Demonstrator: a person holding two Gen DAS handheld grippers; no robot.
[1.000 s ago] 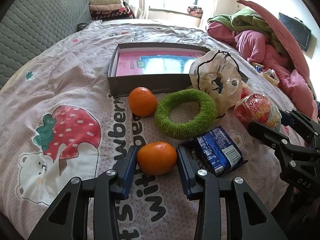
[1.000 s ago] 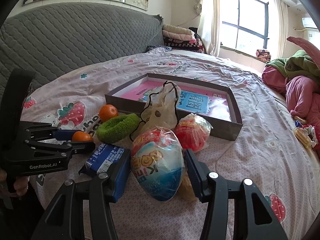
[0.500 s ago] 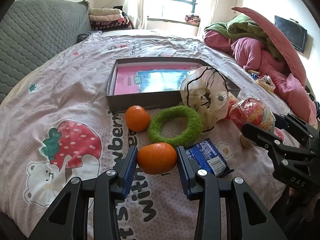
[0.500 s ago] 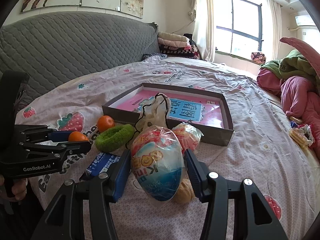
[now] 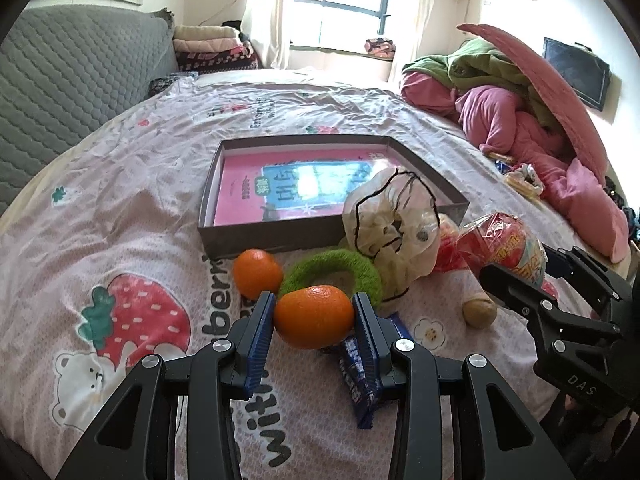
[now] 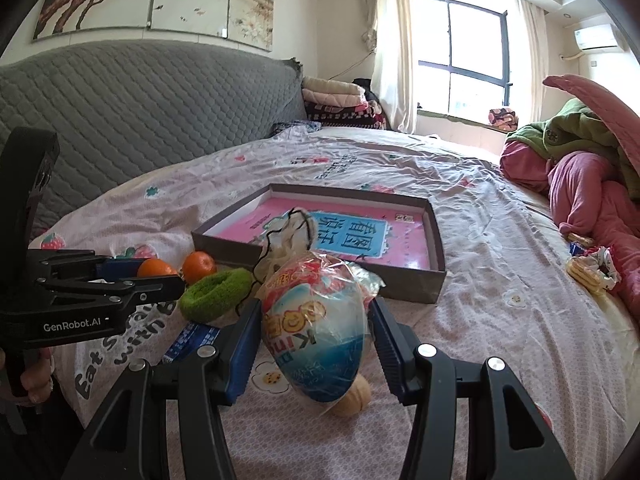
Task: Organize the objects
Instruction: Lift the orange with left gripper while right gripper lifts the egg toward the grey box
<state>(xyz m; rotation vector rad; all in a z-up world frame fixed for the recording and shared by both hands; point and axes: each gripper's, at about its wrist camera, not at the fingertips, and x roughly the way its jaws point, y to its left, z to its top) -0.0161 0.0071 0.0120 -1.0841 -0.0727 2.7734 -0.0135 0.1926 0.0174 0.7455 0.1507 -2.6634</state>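
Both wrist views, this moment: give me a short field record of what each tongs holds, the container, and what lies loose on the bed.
left tongs: shut on tangerine, held clear of the bedspread
right tongs: shut on wrapped toy egg
container: shallow grey box, pink book inside, no sorted items in it
loose by box: second tangerine, green fuzzy ring, white drawstring pouch
loose nearer: blue snack packet, walnut
surface: strawberry-print bedspread
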